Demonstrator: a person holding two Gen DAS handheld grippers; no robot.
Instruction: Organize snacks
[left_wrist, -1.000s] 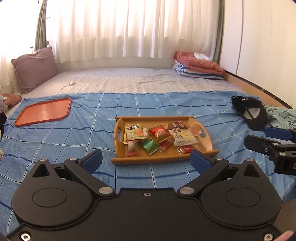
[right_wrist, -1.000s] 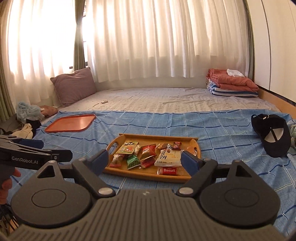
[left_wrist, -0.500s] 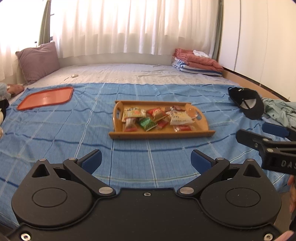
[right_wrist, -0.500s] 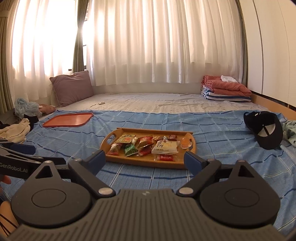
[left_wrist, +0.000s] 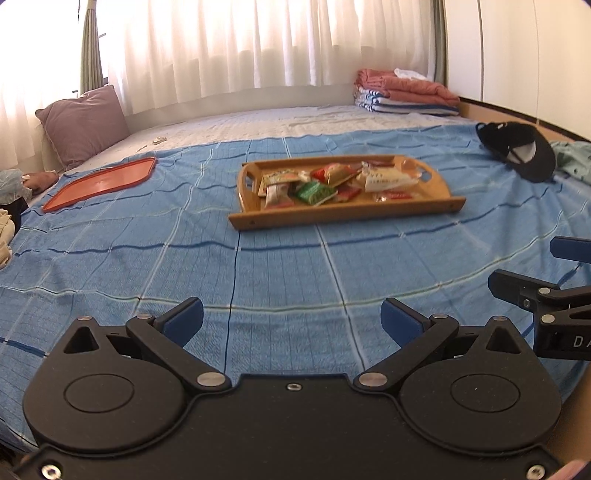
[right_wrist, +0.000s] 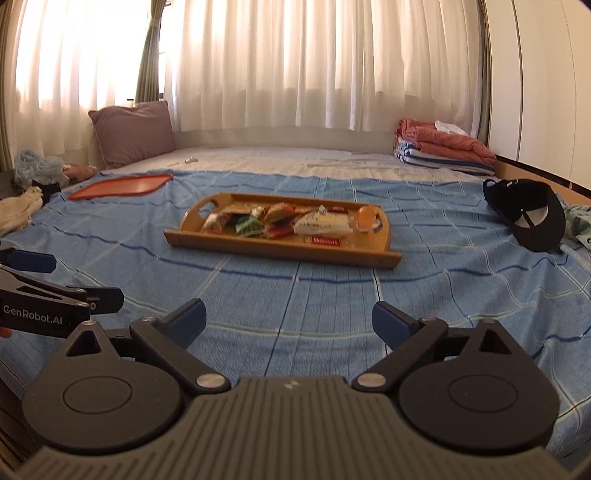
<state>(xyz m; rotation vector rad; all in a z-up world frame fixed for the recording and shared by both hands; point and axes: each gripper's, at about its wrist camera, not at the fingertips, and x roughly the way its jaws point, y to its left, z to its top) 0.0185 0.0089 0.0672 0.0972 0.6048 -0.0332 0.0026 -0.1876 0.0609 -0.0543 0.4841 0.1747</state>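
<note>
A wooden tray with handles lies on the blue checked bedspread and holds several snack packets: a green one, a white one, red ones and an orange jelly cup. An empty orange tray lies further left. My left gripper is open over the near bedspread, with nothing between its fingers. My right gripper has wide jaws that are still opening, empty too. Each gripper shows at the edge of the other's view.
A black cap lies at the right. A purple pillow and folded blankets sit by the curtains. Loose clothes lie at the left edge.
Both grippers have sunk toward the bed, so the tray sits higher and flatter in both views. The right gripper's fingers stand slightly wider apart.
</note>
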